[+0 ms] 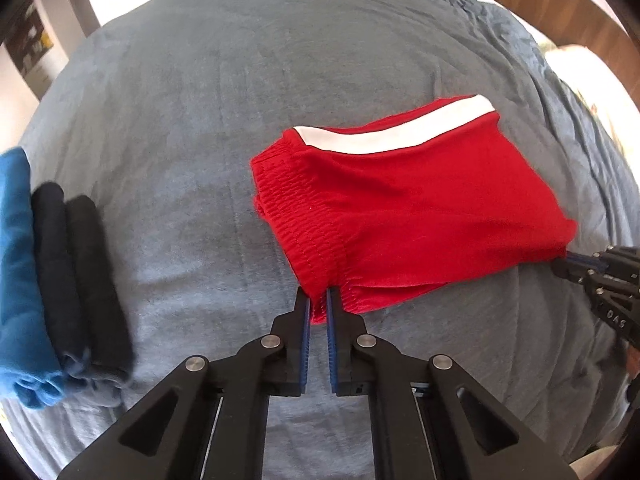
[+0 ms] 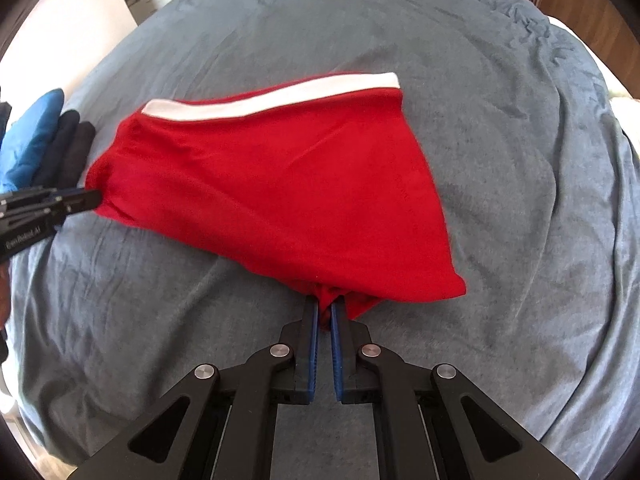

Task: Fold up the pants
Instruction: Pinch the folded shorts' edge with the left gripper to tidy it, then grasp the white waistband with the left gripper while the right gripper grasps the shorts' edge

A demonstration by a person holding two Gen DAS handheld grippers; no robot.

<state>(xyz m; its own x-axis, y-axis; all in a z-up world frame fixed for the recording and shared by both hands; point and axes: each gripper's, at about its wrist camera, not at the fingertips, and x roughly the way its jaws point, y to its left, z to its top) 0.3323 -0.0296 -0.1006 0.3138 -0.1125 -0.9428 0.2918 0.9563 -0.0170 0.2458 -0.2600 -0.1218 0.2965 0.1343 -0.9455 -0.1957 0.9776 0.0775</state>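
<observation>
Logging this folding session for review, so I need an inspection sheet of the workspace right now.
Surface: bed under a rumpled grey-blue cover.
Job's things: red shorts with a white side stripe, folded in half, lying flat.
Clutter: pile of folded clothes, blue and dark, apart from the shorts.
Grippers: left gripper shut on the waistband corner; right gripper shut on the hem corner.
Cables: nothing seen.
Surroundings: wooden headboard; pale wall.
</observation>
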